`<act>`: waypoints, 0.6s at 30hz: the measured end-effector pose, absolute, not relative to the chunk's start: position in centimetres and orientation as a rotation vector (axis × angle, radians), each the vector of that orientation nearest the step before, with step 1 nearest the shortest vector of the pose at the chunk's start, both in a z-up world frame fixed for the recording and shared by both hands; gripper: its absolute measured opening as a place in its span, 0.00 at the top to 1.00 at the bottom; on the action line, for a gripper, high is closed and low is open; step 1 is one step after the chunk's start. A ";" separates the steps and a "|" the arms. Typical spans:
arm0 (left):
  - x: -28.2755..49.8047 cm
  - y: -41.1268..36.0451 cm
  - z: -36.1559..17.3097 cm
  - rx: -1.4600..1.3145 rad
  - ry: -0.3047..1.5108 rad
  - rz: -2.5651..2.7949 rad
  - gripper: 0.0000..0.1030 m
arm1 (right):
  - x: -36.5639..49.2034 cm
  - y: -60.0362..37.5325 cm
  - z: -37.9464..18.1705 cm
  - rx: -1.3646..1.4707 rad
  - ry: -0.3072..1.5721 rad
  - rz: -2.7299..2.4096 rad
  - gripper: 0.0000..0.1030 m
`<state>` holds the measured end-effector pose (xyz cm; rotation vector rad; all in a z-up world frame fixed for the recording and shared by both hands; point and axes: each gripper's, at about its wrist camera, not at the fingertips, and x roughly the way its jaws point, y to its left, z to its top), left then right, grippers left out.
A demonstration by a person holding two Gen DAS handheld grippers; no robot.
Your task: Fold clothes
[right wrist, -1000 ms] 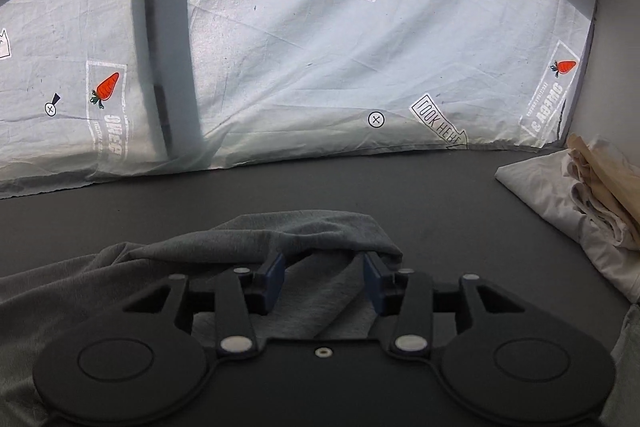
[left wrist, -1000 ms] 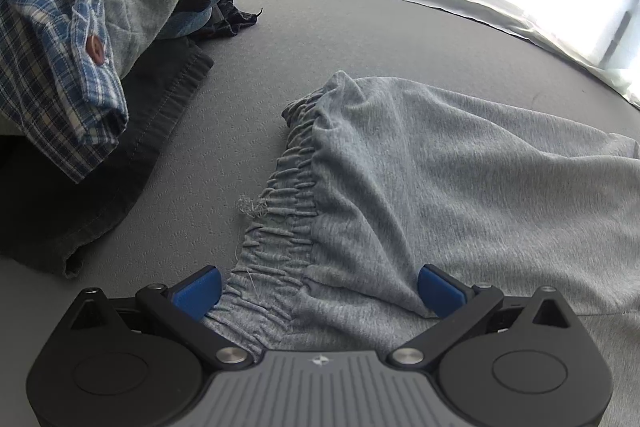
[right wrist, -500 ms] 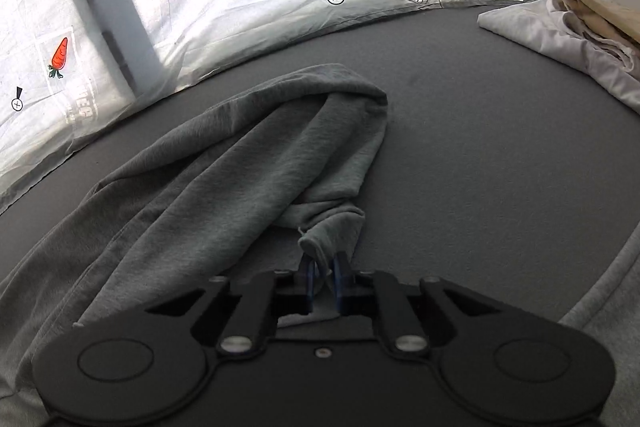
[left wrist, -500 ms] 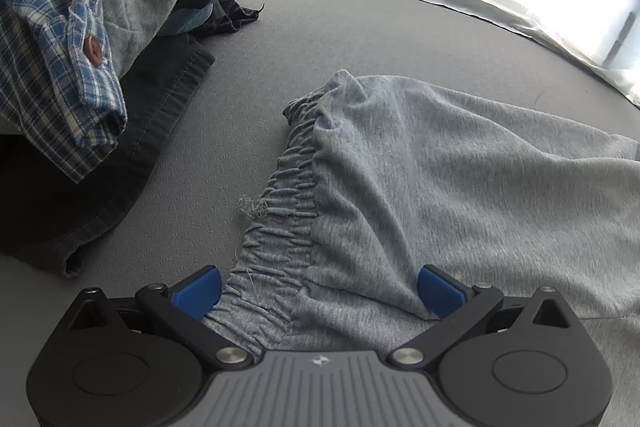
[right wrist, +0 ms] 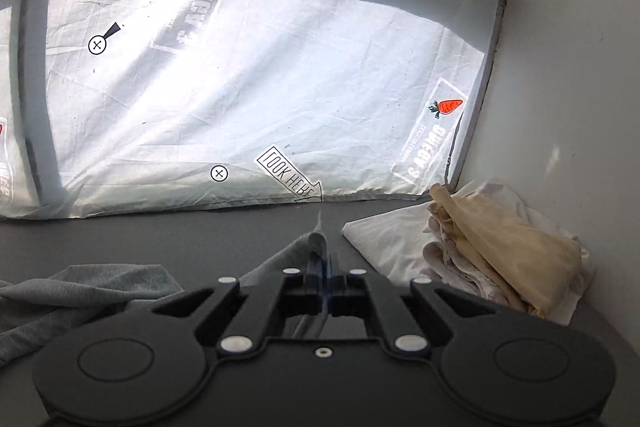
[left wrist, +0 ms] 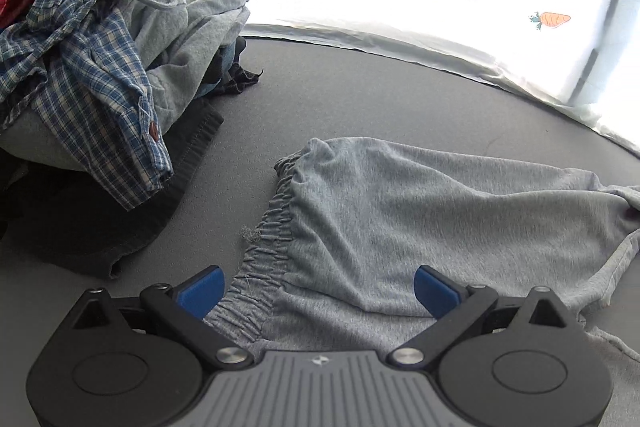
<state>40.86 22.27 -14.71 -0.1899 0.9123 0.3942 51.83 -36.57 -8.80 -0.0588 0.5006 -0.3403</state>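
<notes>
The left tongs (left wrist: 316,291) hang wide open over the elastic waistband of the grey shorts (left wrist: 440,211), which lie spread and unfolded on the bench (left wrist: 360,99). The right tongs (right wrist: 322,267) are pinched tight on a hem corner. Beyond, a heaped unfolded pile (left wrist: 100,67) waits; a folded stack (right wrist: 480,251) suggests some is done.

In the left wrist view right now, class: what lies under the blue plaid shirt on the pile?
Under the blue plaid shirt show a pale grey garment and a black one resting on the grey table. Anything deeper in the pile is covered.
</notes>
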 end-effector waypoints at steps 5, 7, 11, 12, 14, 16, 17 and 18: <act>39.1 17.6 -14.7 -0.185 0.929 0.377 0.02 | 50.8 -39.2 -10.3 0.014 0.579 -0.348 0.78; 38.3 15.6 -15.2 -0.199 0.950 0.366 0.02 | 49.5 -39.1 -12.0 0.035 0.627 -0.308 0.65; 36.6 11.4 -16.4 -0.231 1.007 0.329 0.02 | 46.8 -37.9 -15.1 0.071 0.734 -0.175 0.68; 36.3 10.5 -16.6 -0.234 1.019 0.319 0.02 | 46.1 -37.5 -15.8 0.088 0.759 -0.146 0.69; 35.7 8.6 -16.9 -0.227 1.039 0.302 0.02 | 44.7 -36.9 -17.2 0.127 0.808 -0.094 0.69; 35.4 7.3 -17.2 -0.214 1.052 0.290 0.02 | 43.8 -36.6 -18.3 0.172 0.851 -0.085 0.69; 35.2 6.8 -17.3 -0.204 1.056 0.287 0.02 | 43.6 -36.4 -18.8 0.152 0.862 -0.085 0.69; 35.2 6.4 -17.5 -0.198 1.058 0.288 0.02 | 43.4 -36.2 -19.3 0.122 0.872 -0.083 0.69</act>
